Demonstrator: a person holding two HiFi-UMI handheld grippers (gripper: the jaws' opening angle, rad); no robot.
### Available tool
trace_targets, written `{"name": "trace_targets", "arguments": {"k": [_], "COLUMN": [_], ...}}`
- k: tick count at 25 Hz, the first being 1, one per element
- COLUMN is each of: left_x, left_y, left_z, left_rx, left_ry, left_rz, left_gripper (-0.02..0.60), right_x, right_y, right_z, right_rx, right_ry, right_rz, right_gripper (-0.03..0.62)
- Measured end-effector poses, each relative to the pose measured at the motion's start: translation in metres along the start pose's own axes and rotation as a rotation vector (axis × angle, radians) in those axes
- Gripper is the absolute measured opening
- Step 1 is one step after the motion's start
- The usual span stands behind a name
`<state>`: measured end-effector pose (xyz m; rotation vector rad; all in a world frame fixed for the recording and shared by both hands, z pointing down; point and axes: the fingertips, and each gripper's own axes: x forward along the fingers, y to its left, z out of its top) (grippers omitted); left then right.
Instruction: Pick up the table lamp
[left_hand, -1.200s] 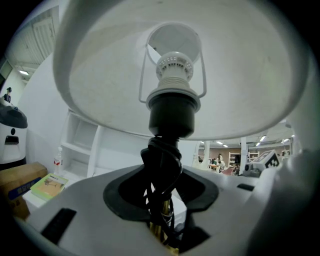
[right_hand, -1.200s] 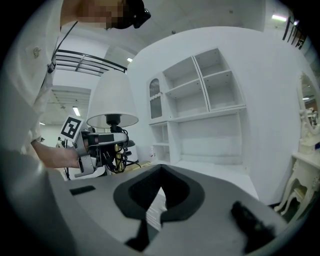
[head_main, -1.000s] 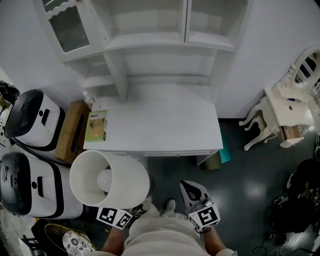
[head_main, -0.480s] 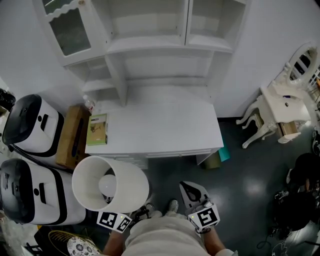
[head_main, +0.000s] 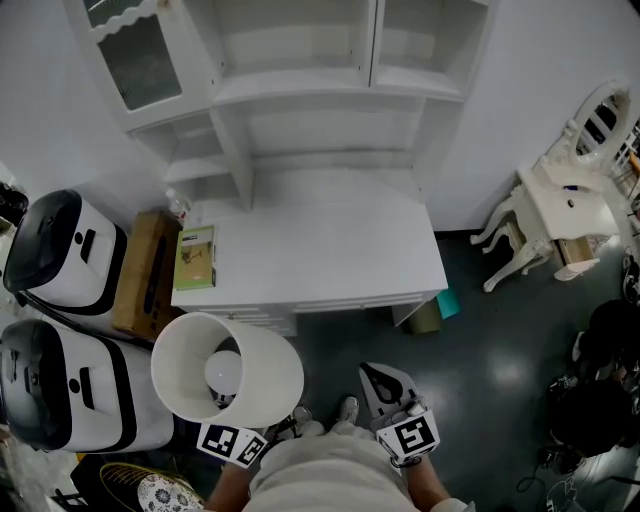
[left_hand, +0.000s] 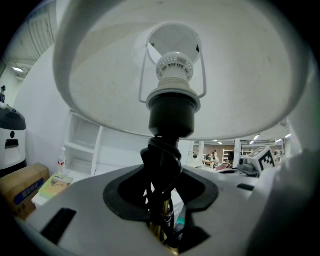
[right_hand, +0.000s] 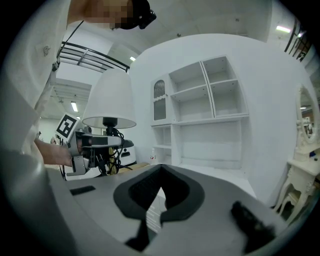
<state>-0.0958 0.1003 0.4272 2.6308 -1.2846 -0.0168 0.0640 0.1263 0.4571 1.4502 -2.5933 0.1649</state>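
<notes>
The table lamp (head_main: 228, 368) has a white drum shade, and I look down into it at its bulb, low on the left of the head view. My left gripper (left_hand: 162, 200) is shut on the lamp's brass stem, which is wound with black cord, just under the black socket (left_hand: 172, 107). In the head view only its marker cube (head_main: 232, 441) shows below the shade. The right gripper view shows the lamp (right_hand: 109, 102) upright in the left gripper (right_hand: 95, 142), off the floor. My right gripper (head_main: 382, 382) hangs to the lamp's right, shut and holding nothing.
A white desk (head_main: 310, 250) with shelves above stands ahead, with a green booklet (head_main: 195, 257) on its left end. To its left are a cardboard box (head_main: 148, 270) and two white-and-black appliances (head_main: 65, 245). A white dressing table (head_main: 560, 215) stands at the right.
The lamp and the left gripper have drifted slightly to the right in the head view. The right gripper keeps its place and stays shut.
</notes>
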Motion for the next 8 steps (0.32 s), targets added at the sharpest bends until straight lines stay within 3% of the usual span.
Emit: {"name": "trace_targets", "arguments": {"k": [8], "left_x": [0.0061], "left_y": [-0.0039], "left_z": [0.0041], "left_rx": [-0.001], "left_ry": [-0.009], "left_rz": [-0.023], "left_gripper": [0.169], "right_x": [-0.0019], "right_y": [-0.0033], "right_z": [0.0025], "right_rx": [0.017], "right_ry": [-0.015], "right_rz": [0.001], "right_gripper": [0.011]}}
